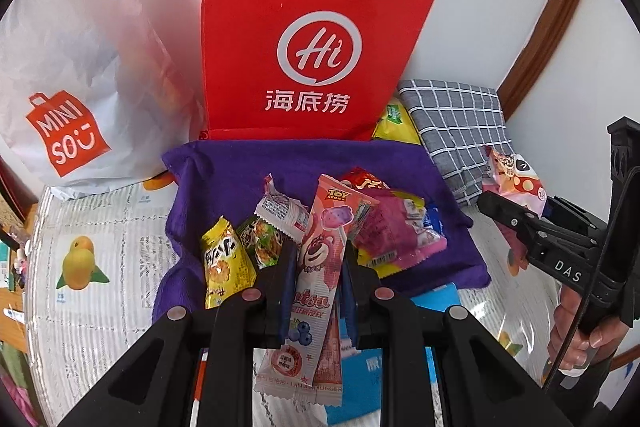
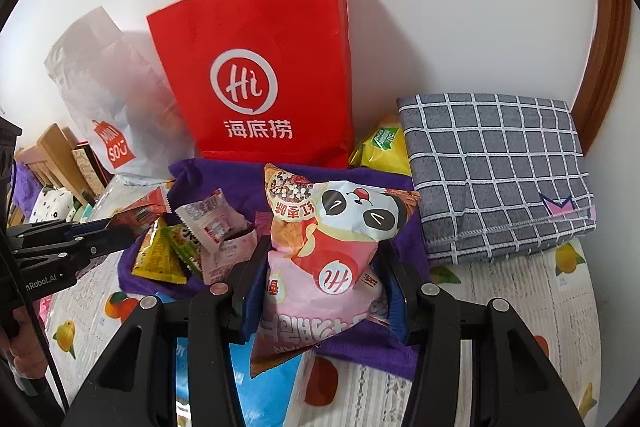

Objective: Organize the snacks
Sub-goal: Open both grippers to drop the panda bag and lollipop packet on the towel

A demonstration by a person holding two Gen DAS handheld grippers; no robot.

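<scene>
The left tongs (image 1: 318,259) clamp a pink "Toy Story" bear stick packet (image 1: 316,267); the right tongs (image 2: 322,267) grip a pink panda "Hi" puffed bag (image 2: 332,247). Beyond both, loose snacks (image 1: 256,231) lie on a purple cloth (image 1: 224,167) before the red "Hi 海底捞" bag (image 1: 304,27) and white "MINISO" bag (image 1: 68,87).

Place: a home, most likely a living or bedroom corner.
Surface: a bench (image 2: 520,291) under a clear-covered cloth printed with oranges and lemons, pushed against a plain white wall (image 2: 460,7).
Trim: a curved brown wooden door frame (image 2: 608,47) at the right edge.
Bags: a red paper shopping bag (image 2: 256,75) from a hotpot restaurant and a white Miniso plastic bag (image 1: 68,79) lean on the wall.
Textiles: a folded grey checked cloth (image 2: 492,167) and a purple towel (image 1: 224,167) strewn with snack packets (image 1: 256,227).
Clutter: wooden furniture (image 2: 48,147) and soft items at far left.
</scene>
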